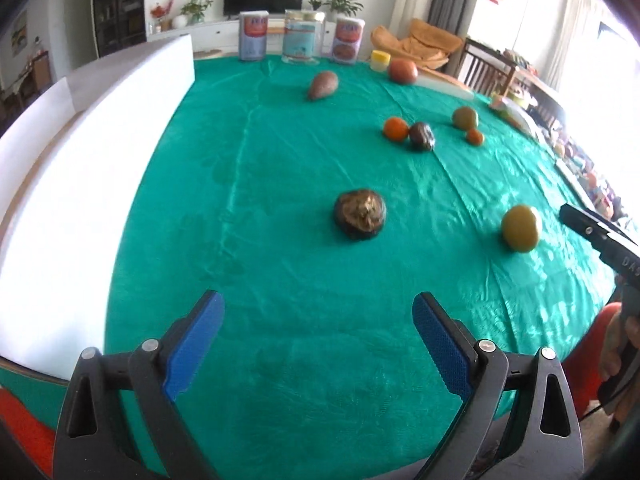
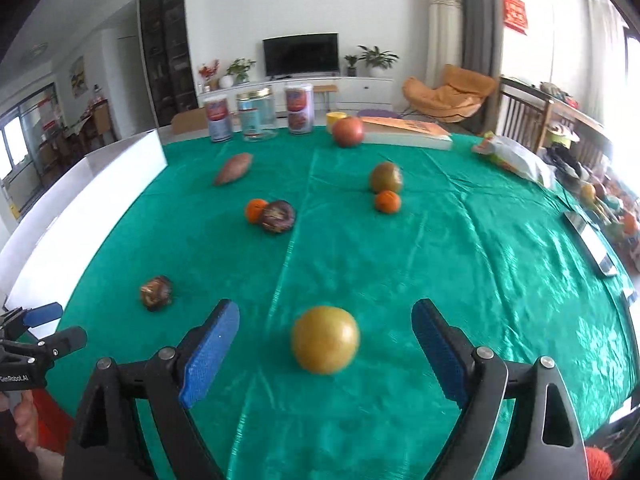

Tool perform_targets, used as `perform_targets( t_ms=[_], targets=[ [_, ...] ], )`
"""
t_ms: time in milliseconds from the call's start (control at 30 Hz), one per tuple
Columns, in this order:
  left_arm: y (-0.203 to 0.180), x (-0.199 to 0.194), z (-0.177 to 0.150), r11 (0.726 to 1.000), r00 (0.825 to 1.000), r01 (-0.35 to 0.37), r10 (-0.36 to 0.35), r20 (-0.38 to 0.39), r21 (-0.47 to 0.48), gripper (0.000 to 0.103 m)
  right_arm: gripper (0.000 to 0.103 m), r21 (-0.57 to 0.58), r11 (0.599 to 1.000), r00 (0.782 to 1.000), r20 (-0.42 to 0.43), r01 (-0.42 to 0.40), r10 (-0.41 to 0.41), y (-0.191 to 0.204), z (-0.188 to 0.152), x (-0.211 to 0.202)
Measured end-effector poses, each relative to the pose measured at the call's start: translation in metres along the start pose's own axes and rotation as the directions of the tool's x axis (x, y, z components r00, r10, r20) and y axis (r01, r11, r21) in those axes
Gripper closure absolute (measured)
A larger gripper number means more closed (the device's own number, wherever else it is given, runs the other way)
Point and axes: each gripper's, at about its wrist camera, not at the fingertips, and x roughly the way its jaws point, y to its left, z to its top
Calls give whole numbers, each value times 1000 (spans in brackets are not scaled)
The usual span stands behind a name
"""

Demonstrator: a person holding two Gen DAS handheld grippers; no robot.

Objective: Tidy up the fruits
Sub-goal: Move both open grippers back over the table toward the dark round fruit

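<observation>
Right gripper (image 2: 325,344) wide, yellow fruit (image 2: 325,339) between its fingers, untouched. Left gripper (image 1: 318,336) wide, empty; dark fruit (image 1: 361,214) at 12 o'clock.

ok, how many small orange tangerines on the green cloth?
2. One small orange tangerine touches a dark wrinkled fruit mid-table; the other sits just before a greenish round fruit. None looks hidden.

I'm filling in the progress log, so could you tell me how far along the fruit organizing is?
Nothing looks sorted yet: the fruits lie scattered on the green tablecloth, including the two small oranges, and the white box at the table's left shows no fruit. Neither gripper holds anything. The right gripper is open around the yellow-green fruit, not touching it; the left gripper is open, short of the dark wrinkled fruit. All the fruit is left.
</observation>
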Motion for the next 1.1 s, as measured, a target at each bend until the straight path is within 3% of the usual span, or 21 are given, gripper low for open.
perform_targets(
  t_ms=[100, 167, 267, 467, 600, 1100],
  targets=[
    [-5, 18, -12, 998, 998, -53, 54, -26, 24, 7, 15, 67, 997, 999, -33, 31, -29, -24, -22, 6],
    [-6, 21, -11, 995, 995, -97, 97, 6, 37, 7, 15, 83, 996, 997, -77, 23, -16, -31, -28, 11],
    [-1, 26, -9, 994, 994, -106, 106, 17, 24, 1, 15, 94, 995, 994, -105, 32, -22, -34, -31, 15],
    [1, 28, -9, 994, 993, -112, 112, 25, 16, 0, 15, 33, 998, 987, -154, 46, -41, -16, -49, 34],
    [1, 28, -9, 994, 994, -106, 105, 31, 22, 0, 15, -2, 997, 985, -155, 82, -81, -8, -52, 37],
    [0, 27, -10, 994, 994, -105, 104, 42, 24, 1, 8, 6, 994, 984, -146, 105, -103, -7, -53, 37]
  ],
)
